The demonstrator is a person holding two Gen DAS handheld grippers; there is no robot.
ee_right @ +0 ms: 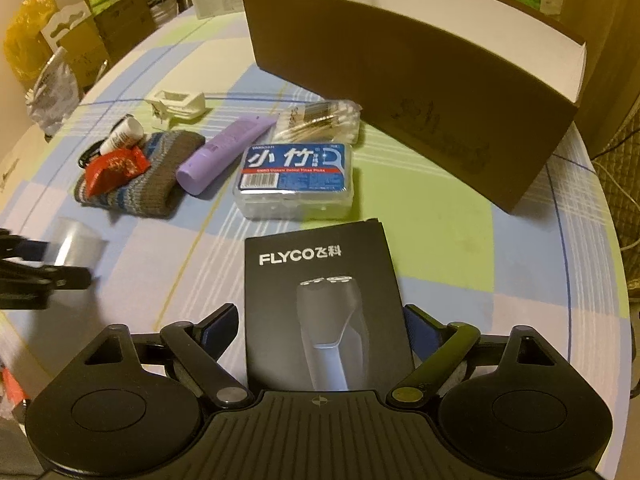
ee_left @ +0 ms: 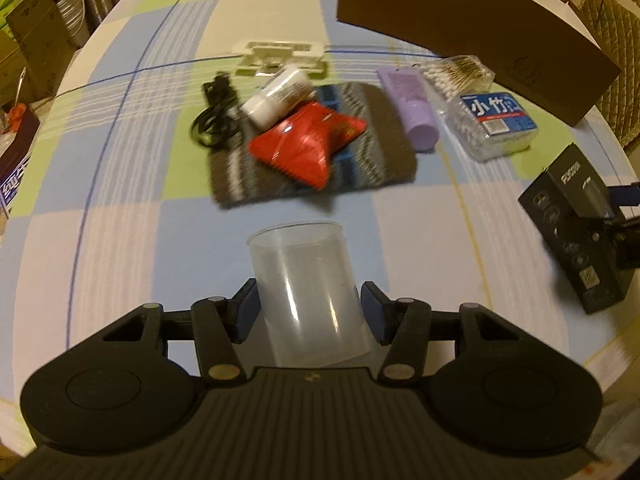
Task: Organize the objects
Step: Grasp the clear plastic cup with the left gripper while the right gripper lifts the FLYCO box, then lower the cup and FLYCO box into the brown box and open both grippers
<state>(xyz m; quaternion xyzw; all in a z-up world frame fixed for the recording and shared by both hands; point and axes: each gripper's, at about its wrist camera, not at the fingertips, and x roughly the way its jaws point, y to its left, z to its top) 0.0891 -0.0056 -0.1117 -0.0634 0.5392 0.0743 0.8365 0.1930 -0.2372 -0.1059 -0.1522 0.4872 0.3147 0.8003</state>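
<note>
**Both grippers loaded: cup left, shaver box right**

My left gripper (ee_left: 308,308) pinches one clear cup (ee_left: 306,292), pads on both its sides, above the tablecloth (ee_left: 120,240). My right gripper (ee_right: 320,328) clamps one black shaver box (ee_right: 324,304), label up.

Right view only: the inside of the brown box (ee_right: 420,76), white walls, open top. The floor of it is hidden. The left view shows only its outer wall (ee_left: 460,36).
Left view only: the black cable (ee_left: 216,116), nearly whole, beside the knit pouch (ee_left: 312,148). In the right view it is mostly hidden.

Count on the table, one each: pouch, red packet (ee_left: 308,140) and white bottle (ee_left: 276,96) lying on the pouch, purple tube (ee_left: 412,108) touching its right edge, floss box (ee_left: 492,124), swab pack (ee_left: 456,72) behind it, white clip (ee_left: 280,56), cable.

Both views are motion-blurred.
</note>
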